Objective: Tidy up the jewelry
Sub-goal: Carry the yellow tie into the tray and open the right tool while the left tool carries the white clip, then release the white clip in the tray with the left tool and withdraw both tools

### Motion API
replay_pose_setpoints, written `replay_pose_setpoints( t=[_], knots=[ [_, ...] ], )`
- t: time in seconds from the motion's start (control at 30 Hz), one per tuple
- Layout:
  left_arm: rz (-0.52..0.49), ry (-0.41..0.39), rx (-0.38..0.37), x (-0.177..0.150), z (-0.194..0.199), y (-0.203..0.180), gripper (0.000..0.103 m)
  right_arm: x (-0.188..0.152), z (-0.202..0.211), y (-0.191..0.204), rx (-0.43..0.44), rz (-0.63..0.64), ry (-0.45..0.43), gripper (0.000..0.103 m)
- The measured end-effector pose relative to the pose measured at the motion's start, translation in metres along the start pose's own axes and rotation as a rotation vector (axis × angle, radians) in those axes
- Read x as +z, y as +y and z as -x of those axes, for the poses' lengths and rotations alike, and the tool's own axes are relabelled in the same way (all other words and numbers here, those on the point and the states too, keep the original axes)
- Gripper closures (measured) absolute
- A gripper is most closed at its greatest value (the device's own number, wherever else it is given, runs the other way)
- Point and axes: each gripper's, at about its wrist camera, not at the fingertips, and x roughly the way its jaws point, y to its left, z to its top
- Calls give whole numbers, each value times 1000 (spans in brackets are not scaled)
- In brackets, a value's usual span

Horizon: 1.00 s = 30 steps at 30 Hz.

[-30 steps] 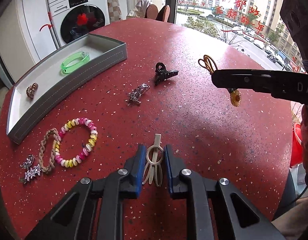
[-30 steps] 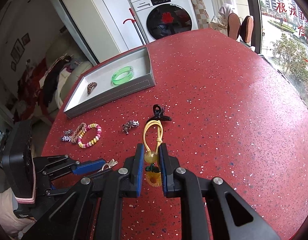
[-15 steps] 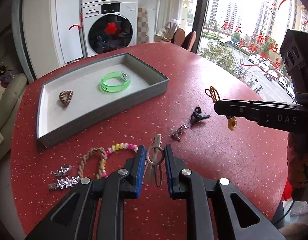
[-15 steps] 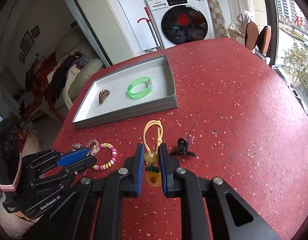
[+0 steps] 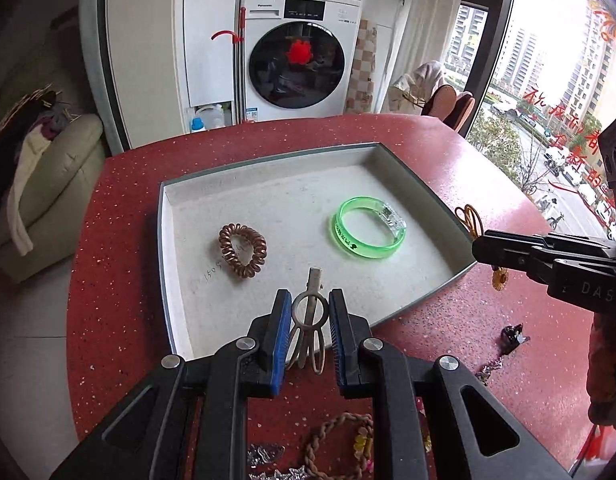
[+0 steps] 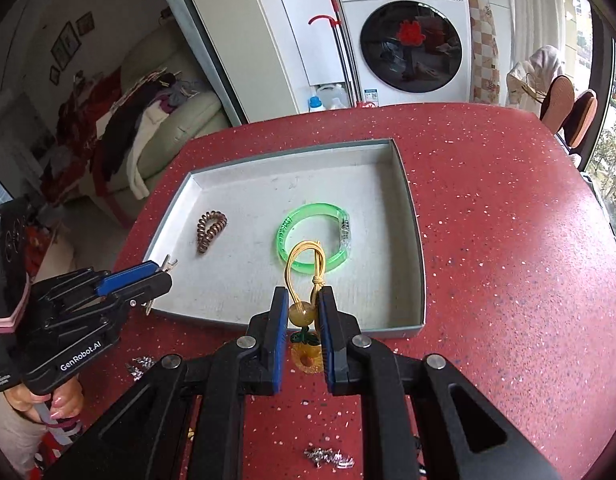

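the left gripper [image 5: 307,322] is clamped on a beige metal hair clip [image 5: 308,312], its blue pads pressing the clip's looped middle from both sides. the clip's flat tip pokes forward past the fingertips and hangs over the near edge of the grey tray [image 5: 165,264], above the tray's pale floor. seen from the right wrist, the same clip end sticks out of the left gripper just at the tray's near left corner.

the right gripper [image 6: 301,322] is closed on a yellow hair tie [image 6: 303,264] with an amber bead [image 6: 301,314] held between its pads; a flat orange charm [image 6: 305,356] dangles below the bead, and the elastic loops stand up in front of the fingertips. it sits at the tray's near wall, with the loops over the tray floor.

inside the tray lie a brown spiral hair tie [image 5: 241,250] toward the left and a clear green bangle [image 5: 368,232] toward the right, well apart from each other.

on the red speckled table [image 6: 508,280], outside the tray, a small black claw clip [image 5: 514,334] rests near the right gripper's arm, and a braided tan bracelet [image 5: 336,440] and a silvery star clip [image 5: 267,454] lie beneath the left gripper's body. a white washing machine [image 5: 297,52] stands behind the table.
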Motion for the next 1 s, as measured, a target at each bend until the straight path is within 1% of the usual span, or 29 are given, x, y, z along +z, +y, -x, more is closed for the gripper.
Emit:
replay_pose_setpoints(
  t=[0.1,0.17,0.33,0.4,0.47,0.53,0.67,0.73,0.77,0.8,0.87,0.97,1.0],
  knots=[
    [-7,47,8,5,-20,7,65,5,-22,-8,-21,-11,58,87],
    [-9,77,7,8,-32,11,65,7,-35,-14,-52,-22,96,87],
    [3,117,41,9,-53,15,65,12,-61,-21,-85,-40,159,87],
    [16,125,65,8,-61,15,65,14,-68,-23,-80,-51,154,87],
    [18,123,102,6,-67,15,65,15,-71,-22,-81,-48,128,87],
    [11,103,140,5,-68,11,65,14,-72,-18,-98,-29,112,87],
    [4,74,176,2,-68,8,65,8,-69,-10,-110,0,89,85],
    [-1,65,192,3,-67,8,65,7,-67,-8,-100,6,85,81],
    [-3,63,203,3,-66,7,65,6,-65,-7,-100,10,79,73],
    [-4,61,214,3,-65,7,65,6,-62,-6,-98,15,70,63],
    [1,49,227,3,-61,6,65,7,-55,-3,-92,21,40,52],
    [18,29,230,5,-53,9,65,11,-44,1,-70,8,1,50],
    [24,22,229,5,-49,10,65,12,-41,1,-63,0,-9,48]
  ],
)
